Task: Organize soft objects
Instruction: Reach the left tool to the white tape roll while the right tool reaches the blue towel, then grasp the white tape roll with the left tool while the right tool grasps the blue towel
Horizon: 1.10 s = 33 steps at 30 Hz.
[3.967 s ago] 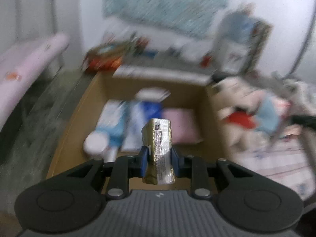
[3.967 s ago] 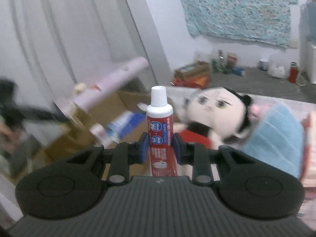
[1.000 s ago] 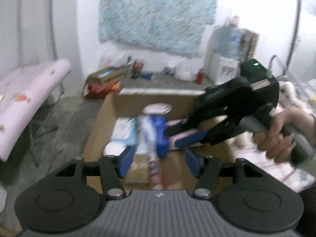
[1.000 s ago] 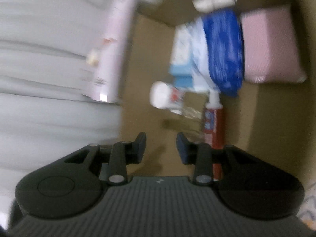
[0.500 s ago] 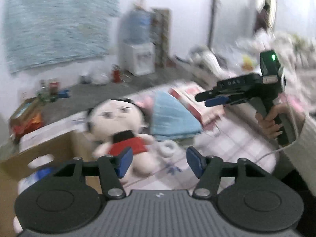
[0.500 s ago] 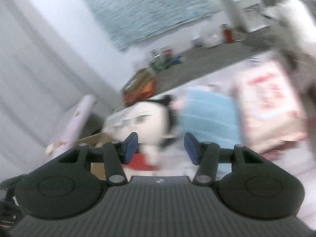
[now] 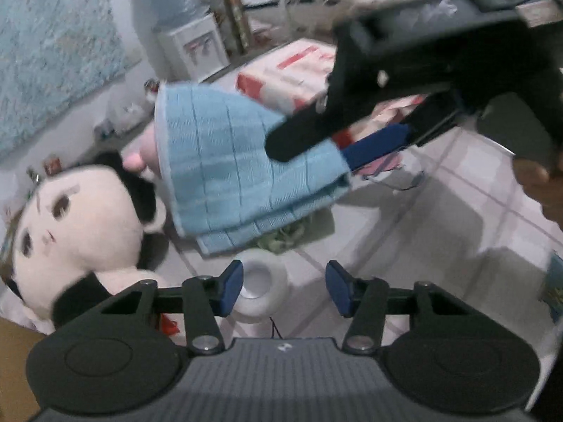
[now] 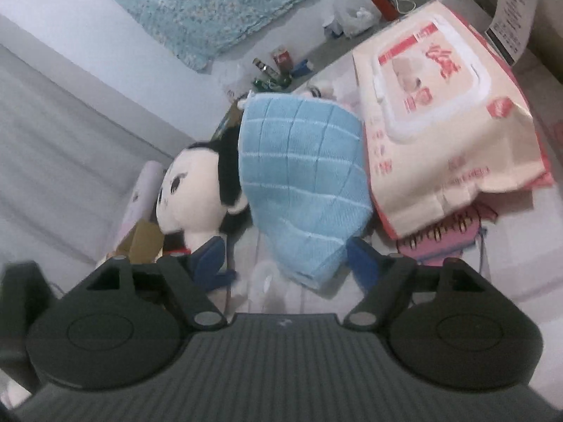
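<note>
Item count on the pale checked surface: one folded blue towel, one plush doll, one wet-wipes pack, one white tape roll, one pink spiral notebook.

The towel is light blue with a paler grid of lines, folded into several layers. It lies between the doll and the wipes pack, touching both. The doll has a cream face and black hair and lies on its side.

The right gripper has its jaws opening; they straddle the towel's near corner, and the pads appear clear of the cloth, though blur limits certainty.

The left gripper has its jaws closing above the tape roll, gripping nothing.
</note>
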Tool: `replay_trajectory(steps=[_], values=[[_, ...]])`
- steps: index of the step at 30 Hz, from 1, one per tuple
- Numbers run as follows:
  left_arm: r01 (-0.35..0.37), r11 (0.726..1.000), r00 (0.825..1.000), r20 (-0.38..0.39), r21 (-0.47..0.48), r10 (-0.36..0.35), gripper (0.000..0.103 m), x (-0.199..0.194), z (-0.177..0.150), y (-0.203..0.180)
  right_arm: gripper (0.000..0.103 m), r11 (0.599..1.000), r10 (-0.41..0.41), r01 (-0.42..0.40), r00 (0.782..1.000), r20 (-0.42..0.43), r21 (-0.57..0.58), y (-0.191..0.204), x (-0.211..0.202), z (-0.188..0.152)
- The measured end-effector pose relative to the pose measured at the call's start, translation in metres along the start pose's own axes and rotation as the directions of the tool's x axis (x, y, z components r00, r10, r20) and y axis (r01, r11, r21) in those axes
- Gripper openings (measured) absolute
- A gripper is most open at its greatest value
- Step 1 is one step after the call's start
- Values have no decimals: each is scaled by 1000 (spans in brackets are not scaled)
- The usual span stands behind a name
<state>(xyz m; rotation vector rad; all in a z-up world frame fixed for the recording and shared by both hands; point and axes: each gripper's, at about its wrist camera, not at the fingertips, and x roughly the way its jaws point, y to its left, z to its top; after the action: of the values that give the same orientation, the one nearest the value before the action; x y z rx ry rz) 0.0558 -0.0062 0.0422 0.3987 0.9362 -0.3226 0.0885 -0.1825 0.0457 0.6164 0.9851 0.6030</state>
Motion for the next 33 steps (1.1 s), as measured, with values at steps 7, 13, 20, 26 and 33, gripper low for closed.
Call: replay_trajectory(steps=[7, 13, 20, 26, 33], values=[[70, 989, 997, 39, -129, -65, 24, 9, -14, 12, 87, 990, 47, -49, 999, 21, 131, -26, 22, -4], [62, 987, 997, 46, -151, -56, 16, 3, -21, 14, 41, 993, 47, -51, 998, 43, 102, -19, 26, -7], [71, 985, 995, 78, -160, -59, 17, -3, -29, 17, 47, 966, 179, -169, 983, -35, 198, -26, 27, -17], [72, 983, 994, 90, -169, -57, 18, -6, -31, 17, 39, 877, 297, -296, 953, 58, 378, -54, 51, -18], [65, 983, 995, 87, -170, -51, 18, -8, -30, 17, 14, 857, 297, -293, 953, 58, 424, -55, 68, -26]])
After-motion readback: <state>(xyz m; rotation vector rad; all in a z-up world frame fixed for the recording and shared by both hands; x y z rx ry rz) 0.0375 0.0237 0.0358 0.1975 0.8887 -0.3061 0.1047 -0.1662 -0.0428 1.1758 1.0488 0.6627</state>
